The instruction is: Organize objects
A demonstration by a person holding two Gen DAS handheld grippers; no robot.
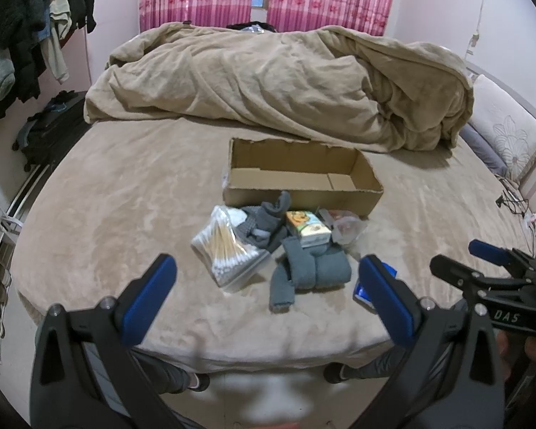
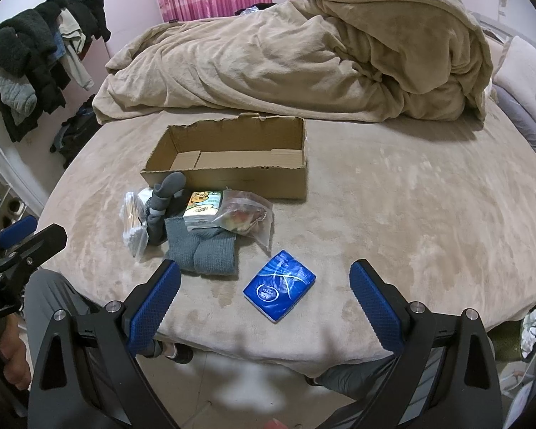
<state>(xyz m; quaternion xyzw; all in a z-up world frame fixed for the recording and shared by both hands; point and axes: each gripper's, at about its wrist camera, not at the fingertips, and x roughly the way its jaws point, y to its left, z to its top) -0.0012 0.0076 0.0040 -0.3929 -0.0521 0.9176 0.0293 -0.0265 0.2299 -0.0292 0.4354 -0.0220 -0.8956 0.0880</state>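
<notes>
An open cardboard box (image 1: 300, 175) (image 2: 232, 157) lies empty on the bed. In front of it sits a pile: a bag of cotton swabs (image 1: 228, 246) (image 2: 134, 225), dark grey socks (image 1: 264, 225) (image 2: 160, 203), a small colourful tissue pack (image 1: 308, 228) (image 2: 202, 209), a clear zip bag (image 1: 345, 227) (image 2: 244, 216) and folded grey socks (image 1: 311, 271) (image 2: 203, 250). A blue tissue pack (image 2: 279, 290) lies nearest me, partly hidden in the left wrist view (image 1: 361, 291). My left gripper (image 1: 268, 300) and right gripper (image 2: 266, 302) are both open and empty, above the bed's front edge.
A bunched beige duvet (image 1: 286, 82) (image 2: 303, 57) covers the far half of the bed (image 2: 411, 214). Clothes hang on a rack (image 1: 28, 35) at the left, with a dark bag (image 1: 50, 132) below. Pillows (image 1: 507, 132) and cables (image 1: 514, 200) lie at the right.
</notes>
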